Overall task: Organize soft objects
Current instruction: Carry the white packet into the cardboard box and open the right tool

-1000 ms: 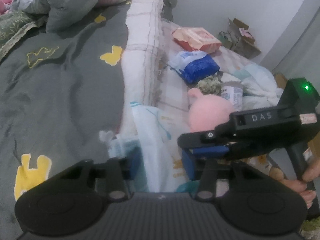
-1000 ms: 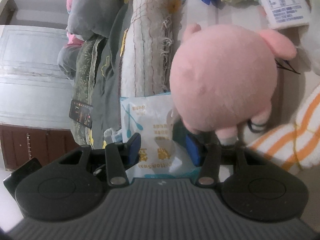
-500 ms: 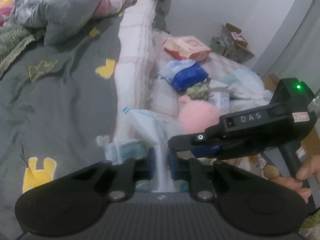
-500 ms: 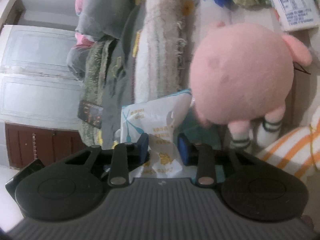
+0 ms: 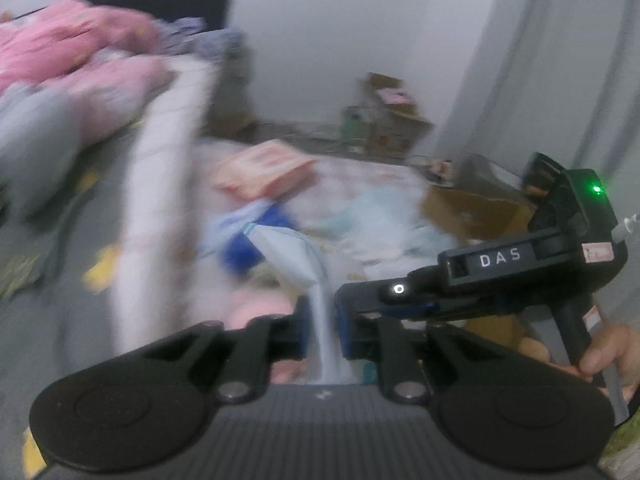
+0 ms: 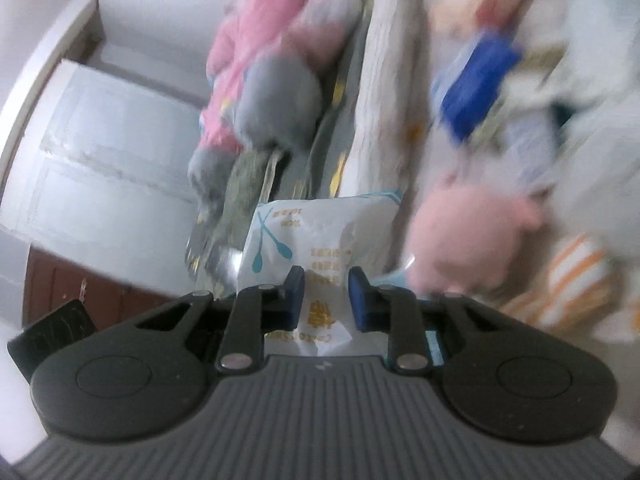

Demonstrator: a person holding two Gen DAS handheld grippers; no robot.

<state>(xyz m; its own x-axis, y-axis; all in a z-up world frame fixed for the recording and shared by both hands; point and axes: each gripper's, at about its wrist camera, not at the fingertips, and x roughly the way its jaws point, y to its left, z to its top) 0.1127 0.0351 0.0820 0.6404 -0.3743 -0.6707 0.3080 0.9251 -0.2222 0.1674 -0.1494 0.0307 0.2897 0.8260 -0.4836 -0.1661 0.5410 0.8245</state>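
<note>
My left gripper (image 5: pixel 322 330) is shut on the edge of a white soft packet (image 5: pixel 298 258) with blue and yellow print and holds it up off the bed. The packet also shows in the right wrist view (image 6: pixel 320 236), its face between the pads of my right gripper (image 6: pixel 326 298), which is pinched on it. The right gripper also shows in the left wrist view (image 5: pixel 352 300), just right of the packet. A round pink plush toy (image 6: pixel 468 236) lies on the bed to the right of the packet. Both views are blurred by motion.
A blue and white pack (image 5: pixel 244 236) and a pink pack (image 5: pixel 264 170) lie farther along the bed. A grey quilt (image 5: pixel 52 240) and pink bedding (image 5: pixel 68 64) are at the left. An orange-striped cloth (image 6: pixel 568 280) lies right of the toy. Cardboard boxes (image 5: pixel 388 120) stand by the far wall.
Both grippers have closed on the white packet and lifted it. The views have swung upward and the pink toy has dropped lower and to the right.
</note>
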